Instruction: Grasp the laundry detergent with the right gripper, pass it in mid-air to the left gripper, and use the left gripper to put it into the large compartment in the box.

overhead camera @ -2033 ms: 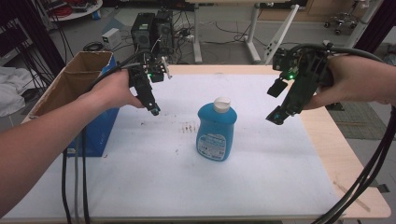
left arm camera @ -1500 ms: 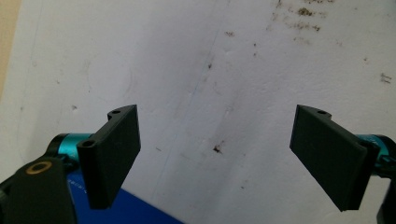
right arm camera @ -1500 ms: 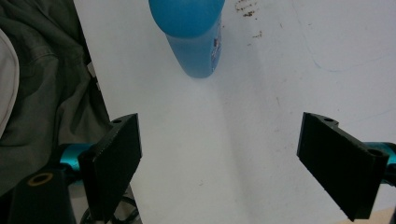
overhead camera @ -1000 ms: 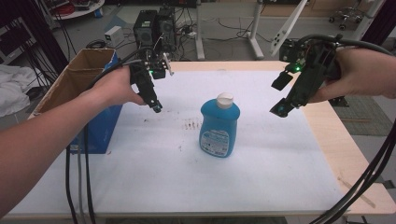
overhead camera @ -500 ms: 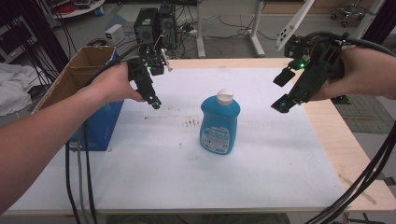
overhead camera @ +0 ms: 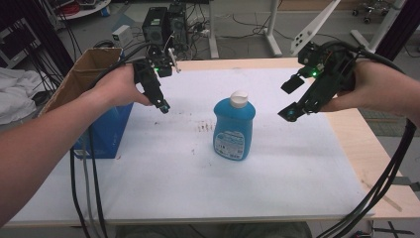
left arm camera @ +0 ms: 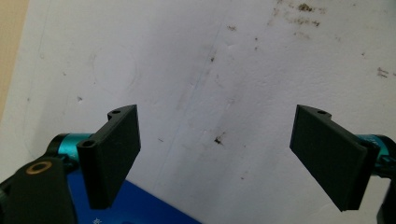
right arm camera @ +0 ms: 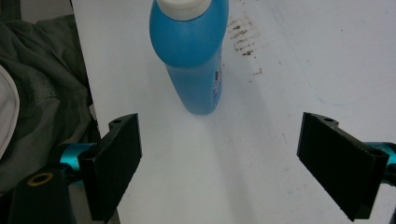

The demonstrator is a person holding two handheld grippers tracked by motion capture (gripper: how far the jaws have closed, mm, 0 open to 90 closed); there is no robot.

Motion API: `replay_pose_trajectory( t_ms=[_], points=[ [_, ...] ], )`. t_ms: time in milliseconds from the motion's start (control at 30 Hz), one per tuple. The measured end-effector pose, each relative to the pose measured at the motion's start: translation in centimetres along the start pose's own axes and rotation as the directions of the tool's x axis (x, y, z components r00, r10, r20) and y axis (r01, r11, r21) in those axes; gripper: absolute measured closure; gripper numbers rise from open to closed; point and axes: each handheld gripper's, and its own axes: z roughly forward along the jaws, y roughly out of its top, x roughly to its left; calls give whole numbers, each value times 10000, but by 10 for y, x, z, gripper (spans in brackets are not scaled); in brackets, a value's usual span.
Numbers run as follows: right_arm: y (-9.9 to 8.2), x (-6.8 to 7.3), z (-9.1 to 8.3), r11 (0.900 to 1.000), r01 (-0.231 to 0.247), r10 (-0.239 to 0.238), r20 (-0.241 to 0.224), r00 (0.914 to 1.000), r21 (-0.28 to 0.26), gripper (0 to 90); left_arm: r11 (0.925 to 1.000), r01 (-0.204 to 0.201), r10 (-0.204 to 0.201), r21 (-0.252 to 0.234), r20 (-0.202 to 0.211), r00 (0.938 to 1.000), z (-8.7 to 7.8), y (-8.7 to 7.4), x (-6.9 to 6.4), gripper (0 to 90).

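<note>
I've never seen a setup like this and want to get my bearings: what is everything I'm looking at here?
bottle: one, blue with white cap, upright mid-table
table: one, white top, wooden edge, brown stains near the bottle
box: one, blue with cardboard flaps, left table edge
computer towers: two, black, on the floor beyond the table
left gripper: one, black, fingers open, held left of the bottle
right gripper: one, black, fingers open, held right of the bottle
forearms: two, entering from the sides
</note>
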Motion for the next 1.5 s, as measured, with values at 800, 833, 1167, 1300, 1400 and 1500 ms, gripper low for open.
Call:
replay_pose_trajectory(
  t_ms=[800,833,1167,1300,1400,1500],
  points=[
    [5,7,56,9995,56,-63,-216,9997,-316,134,10000,31,-31,6,63,10000,3,-1,1,163],
    [6,8,58,9995,30,-37,-214,9998,-319,134,9999,-55,55,85,52,10000,2,-1,2,163],
    [7,10,73,9994,-41,33,-250,9997,-339,134,10000,44,-44,49,69,10000,4,-1,1,163],
    [9,11,80,9992,-2,-6,-182,9998,-405,134,9999,-12,12,105,57,10000,4,-1,1,163],
    [10,12,83,9989,-32,24,-163,9999,-465,134,10000,7,-8,96,49,10000,4,-1,1,163],
    [11,12,87,9982,-78,73,-95,9999,-591,134,10000,19,-19,74,43,10000,4,-1,1,163]
  ],
)
